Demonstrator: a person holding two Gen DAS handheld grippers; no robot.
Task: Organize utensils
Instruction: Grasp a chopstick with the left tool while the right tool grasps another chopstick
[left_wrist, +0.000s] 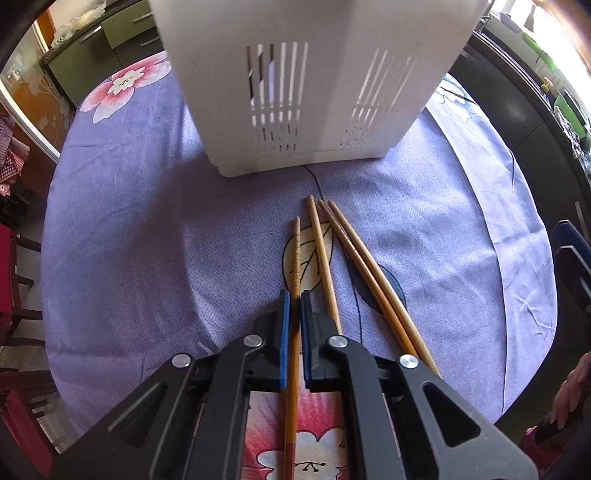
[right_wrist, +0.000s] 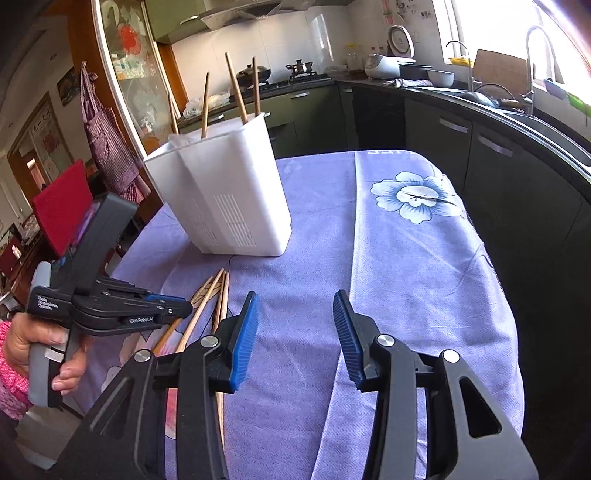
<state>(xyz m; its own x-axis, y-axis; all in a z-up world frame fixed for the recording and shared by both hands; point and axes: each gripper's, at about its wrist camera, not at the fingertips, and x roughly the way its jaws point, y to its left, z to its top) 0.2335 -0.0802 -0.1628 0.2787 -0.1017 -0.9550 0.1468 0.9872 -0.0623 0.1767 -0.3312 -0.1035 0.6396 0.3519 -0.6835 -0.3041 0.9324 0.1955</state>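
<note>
My left gripper (left_wrist: 294, 298) is shut on a wooden chopstick (left_wrist: 295, 254) that runs between its blue pads, tip pointing at the white slotted utensil holder (left_wrist: 314, 92). Three more chopsticks (left_wrist: 354, 266) lie on the purple cloth just to its right. In the right wrist view the left gripper (right_wrist: 184, 308) is low at the left over the chopsticks (right_wrist: 218, 295), and the holder (right_wrist: 229, 192) stands behind with several chopsticks upright in it (right_wrist: 236, 88). My right gripper (right_wrist: 295, 332) is open and empty above the cloth, right of the chopsticks.
The table carries a purple floral cloth (right_wrist: 406, 258). Dark kitchen cabinets and a sink (right_wrist: 498, 110) run along the right. A red chair (right_wrist: 62, 206) and a hanging apron (right_wrist: 107, 140) are at the left.
</note>
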